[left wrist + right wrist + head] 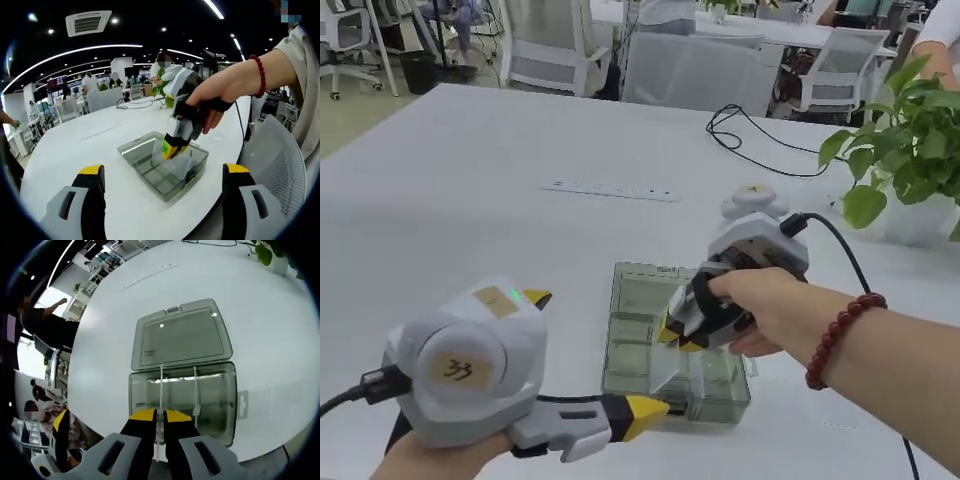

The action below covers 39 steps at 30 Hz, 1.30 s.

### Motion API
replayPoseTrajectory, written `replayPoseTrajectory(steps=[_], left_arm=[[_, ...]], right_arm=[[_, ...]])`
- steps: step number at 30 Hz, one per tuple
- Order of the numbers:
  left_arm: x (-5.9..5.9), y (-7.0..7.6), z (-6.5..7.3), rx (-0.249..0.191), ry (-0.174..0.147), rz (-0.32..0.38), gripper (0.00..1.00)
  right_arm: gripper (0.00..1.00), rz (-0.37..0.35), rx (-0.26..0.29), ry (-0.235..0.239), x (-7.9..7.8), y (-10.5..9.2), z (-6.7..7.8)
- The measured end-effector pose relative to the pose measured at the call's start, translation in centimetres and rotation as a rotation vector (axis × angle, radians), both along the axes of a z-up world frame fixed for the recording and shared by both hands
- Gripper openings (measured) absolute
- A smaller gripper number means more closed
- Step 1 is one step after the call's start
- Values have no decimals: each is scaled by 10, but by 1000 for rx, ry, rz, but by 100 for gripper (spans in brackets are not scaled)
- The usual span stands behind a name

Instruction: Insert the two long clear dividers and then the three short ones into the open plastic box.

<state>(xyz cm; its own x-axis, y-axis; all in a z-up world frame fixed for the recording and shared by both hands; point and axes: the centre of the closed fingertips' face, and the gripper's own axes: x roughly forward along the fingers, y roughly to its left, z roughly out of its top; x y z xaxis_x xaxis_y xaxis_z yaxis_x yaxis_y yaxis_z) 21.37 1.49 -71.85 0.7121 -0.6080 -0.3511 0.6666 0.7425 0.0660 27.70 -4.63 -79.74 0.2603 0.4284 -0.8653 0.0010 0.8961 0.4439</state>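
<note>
Divider [161, 385] is clamped in the right gripper [160, 416]. Jaws are pinched on its near end, and the rest runs fwd from the tips across the plastic box [227, 405]. 2nd divider [195, 390] stands just beside the tips, approx parallel. Left gripper [163, 170] has jaws wide apart and empty, box ahead of it, not touching. We'd keep the strip vertical, square both ends to the walls, and press straight down w/o twist. Left could steady the box.

Bright, even light frm ceiling strips [214, 8], soft shadows; fisheye warp at edges.
</note>
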Motion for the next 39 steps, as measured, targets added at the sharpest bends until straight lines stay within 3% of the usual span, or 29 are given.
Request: replayPoseTrajectory(steps=[24, 33, 39], left_arm=[[3, 4, -3, 1, 4, 10, 98], [5, 13, -3, 6, 9, 33, 97], [4, 11, -5, 14, 13, 20, 97]], right_arm=[[7, 4, -13, 24, 1, 5, -13], [7, 14, -26, 12, 1, 2, -9], [7, 0, -19, 13, 1, 2, -11]])
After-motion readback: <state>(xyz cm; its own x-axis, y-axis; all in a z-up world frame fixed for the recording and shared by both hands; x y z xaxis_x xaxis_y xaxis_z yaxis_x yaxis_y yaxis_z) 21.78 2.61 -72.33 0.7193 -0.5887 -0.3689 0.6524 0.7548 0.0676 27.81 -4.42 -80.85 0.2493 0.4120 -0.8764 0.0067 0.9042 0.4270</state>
